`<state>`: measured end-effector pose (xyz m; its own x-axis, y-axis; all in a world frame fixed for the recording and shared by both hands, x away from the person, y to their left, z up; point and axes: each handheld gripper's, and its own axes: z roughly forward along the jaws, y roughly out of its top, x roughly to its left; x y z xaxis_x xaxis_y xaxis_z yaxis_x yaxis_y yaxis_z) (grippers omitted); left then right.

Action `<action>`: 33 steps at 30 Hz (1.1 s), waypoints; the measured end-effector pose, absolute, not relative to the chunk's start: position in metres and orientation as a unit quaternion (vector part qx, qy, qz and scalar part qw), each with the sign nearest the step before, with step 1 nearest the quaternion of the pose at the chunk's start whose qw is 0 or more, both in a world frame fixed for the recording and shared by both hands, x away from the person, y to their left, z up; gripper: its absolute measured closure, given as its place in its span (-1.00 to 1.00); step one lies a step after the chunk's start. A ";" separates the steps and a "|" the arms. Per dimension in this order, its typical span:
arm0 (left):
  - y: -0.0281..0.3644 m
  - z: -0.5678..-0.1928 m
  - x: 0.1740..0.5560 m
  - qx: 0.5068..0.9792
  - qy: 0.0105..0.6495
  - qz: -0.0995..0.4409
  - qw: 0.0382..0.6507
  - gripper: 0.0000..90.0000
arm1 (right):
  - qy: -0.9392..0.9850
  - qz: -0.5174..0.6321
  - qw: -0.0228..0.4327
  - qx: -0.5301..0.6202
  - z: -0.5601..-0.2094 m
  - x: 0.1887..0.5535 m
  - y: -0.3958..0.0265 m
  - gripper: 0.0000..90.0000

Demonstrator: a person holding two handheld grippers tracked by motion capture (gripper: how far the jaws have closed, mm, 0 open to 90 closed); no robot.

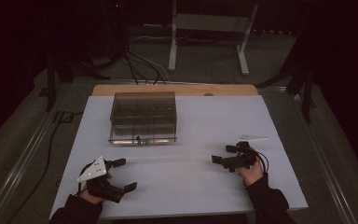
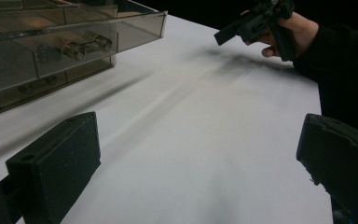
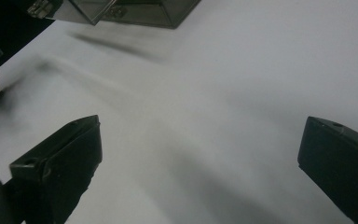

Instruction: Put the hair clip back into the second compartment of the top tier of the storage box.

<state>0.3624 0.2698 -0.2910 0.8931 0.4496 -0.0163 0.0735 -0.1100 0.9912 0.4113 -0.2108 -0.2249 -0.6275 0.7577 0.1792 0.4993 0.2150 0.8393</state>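
Left gripper (image 1: pixel 121 175) low near table's (image 1: pixel 191 186) front-left edge, jaws spread wide, empty. Smoked clear compartment box (image 1: pixel 143 116) sits mid-table toward far side, lid closed, likely next target. Right gripper (image 1: pixel 223 155) front-right, jaws apart, empty, aimed toward box.

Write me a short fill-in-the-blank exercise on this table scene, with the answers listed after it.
1. Both the left gripper and the right gripper have their jaws ____.
2. The smoky clear box stands on the ____ table.
3. The box's lid is ____.
4. The jaws of each gripper hold ____.

Missing words: open; white; closed; nothing
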 end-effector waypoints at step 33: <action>0.270 -0.291 0.363 0.731 0.178 0.146 0.643 -0.99 | 0.727 0.479 0.179 0.458 -0.237 0.362 -0.274 -1.00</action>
<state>0.3625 0.2697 -0.2910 0.8936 0.4487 -0.0157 0.0727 -0.1101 0.9913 0.3623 -0.2740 -0.2366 -0.5171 0.8372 0.1781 0.4945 0.1223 0.8605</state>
